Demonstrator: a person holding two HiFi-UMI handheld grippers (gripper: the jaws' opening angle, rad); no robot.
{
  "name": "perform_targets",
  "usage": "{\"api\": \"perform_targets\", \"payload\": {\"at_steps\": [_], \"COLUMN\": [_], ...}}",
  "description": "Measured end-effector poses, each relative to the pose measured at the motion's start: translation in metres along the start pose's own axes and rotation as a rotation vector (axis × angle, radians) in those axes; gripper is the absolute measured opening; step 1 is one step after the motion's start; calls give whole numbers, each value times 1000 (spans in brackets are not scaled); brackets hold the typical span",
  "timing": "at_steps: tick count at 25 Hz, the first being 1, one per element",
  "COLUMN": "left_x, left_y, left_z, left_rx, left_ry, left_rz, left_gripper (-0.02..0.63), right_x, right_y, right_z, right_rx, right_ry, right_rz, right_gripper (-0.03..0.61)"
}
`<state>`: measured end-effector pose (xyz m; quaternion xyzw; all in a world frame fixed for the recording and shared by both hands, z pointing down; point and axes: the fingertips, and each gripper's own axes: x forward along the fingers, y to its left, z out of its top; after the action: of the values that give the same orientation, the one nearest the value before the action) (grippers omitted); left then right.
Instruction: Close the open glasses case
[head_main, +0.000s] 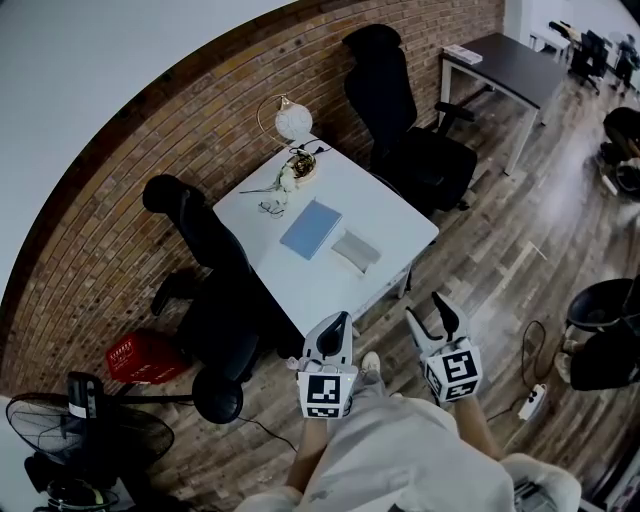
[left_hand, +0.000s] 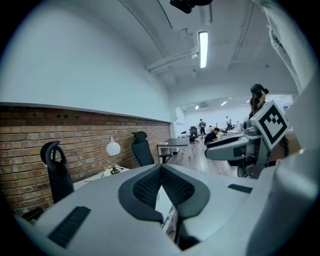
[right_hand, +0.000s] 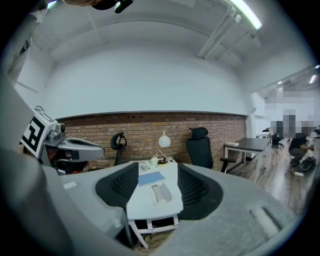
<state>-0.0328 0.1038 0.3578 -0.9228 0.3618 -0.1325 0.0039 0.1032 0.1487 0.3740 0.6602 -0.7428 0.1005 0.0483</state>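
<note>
The open glasses case (head_main: 355, 250) is pale grey and lies near the front right edge of the white table (head_main: 400, 225), beside a blue notebook (head_main: 311, 228). Both grippers hover in the air short of the table's near corner, touching nothing. My left gripper (head_main: 338, 322) is shut, its dark pads (left_hand: 150, 187) meeting at the tips with nothing between them. My right gripper (head_main: 428, 312) is open. In the right gripper view the case (right_hand: 159, 193) and the notebook (right_hand: 151, 178) show some way ahead, between the spread jaws of the right gripper (right_hand: 156, 186).
A globe lamp (head_main: 293, 120) and small clutter (head_main: 295, 172) stand at the table's far corner by the brick wall. Black office chairs (head_main: 215, 270) (head_main: 400, 110) flank the table. A red basket (head_main: 145, 355) and a fan (head_main: 80, 430) sit on the floor at left; a dark desk (head_main: 510, 60) stands beyond.
</note>
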Motion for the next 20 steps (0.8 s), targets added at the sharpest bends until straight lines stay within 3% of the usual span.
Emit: {"api": "perform_targets", "payload": {"at_steps": [20], "left_x": [71], "left_y": [72], "left_z": [10], "left_rx": [-36], "left_ry": [-44], "left_rz": [-85], "left_gripper": [3], "right_x": [83], "right_y": [-10], "right_z": [24], "right_rx": [-24], "right_ry": [16], "right_rz": [-96], "right_gripper": [245]}}
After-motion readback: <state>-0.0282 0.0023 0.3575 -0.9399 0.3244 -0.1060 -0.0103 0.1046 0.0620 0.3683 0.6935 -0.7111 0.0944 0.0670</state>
